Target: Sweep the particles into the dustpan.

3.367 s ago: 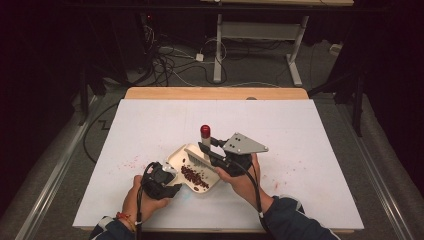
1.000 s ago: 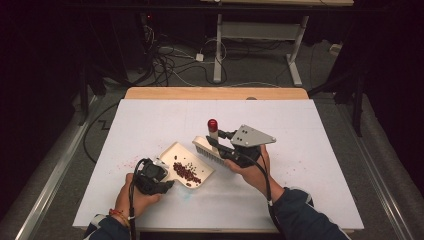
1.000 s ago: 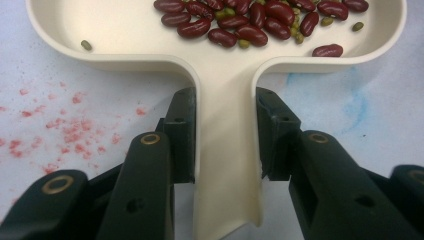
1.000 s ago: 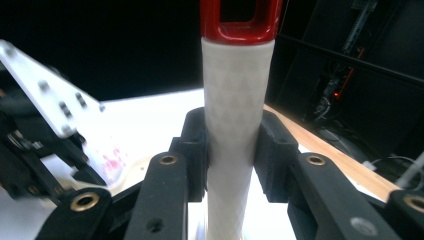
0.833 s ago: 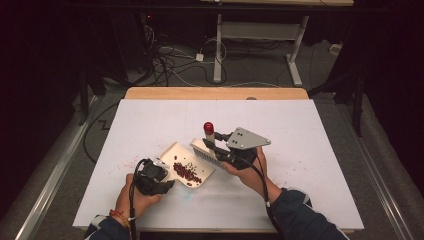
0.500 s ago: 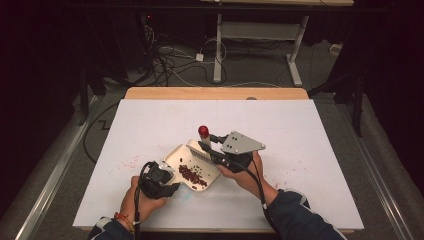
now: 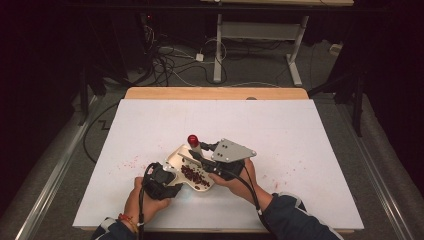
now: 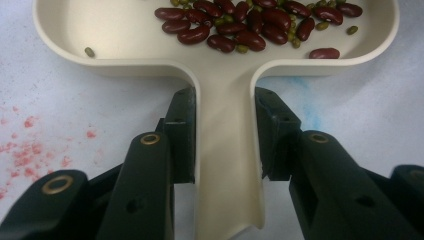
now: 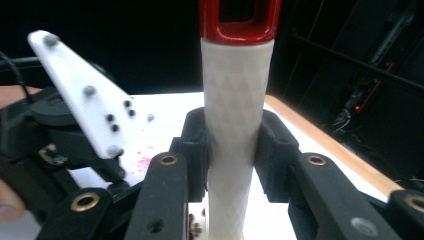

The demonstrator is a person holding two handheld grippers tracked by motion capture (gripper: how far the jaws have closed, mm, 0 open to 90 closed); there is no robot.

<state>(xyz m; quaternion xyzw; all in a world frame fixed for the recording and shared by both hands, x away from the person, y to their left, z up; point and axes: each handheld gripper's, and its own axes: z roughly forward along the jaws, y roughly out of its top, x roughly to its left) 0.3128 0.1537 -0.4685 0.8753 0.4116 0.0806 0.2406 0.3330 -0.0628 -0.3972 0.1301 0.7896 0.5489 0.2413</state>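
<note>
White table (image 7: 300, 150), clamped tray handle (image 8: 227, 165) (beans (image 8: 250, 25) close-up)

Tangled black cables (image 7: 170, 60) lie on the grey floor (image 7: 65, 150); a white metal table frame (image 7: 260, 40) stands beyond them.

Smooth cream plastic tray (image 8: 125, 45), glossy beans (image 8: 235, 25), textured white handle (image 9: 235, 130)
</note>
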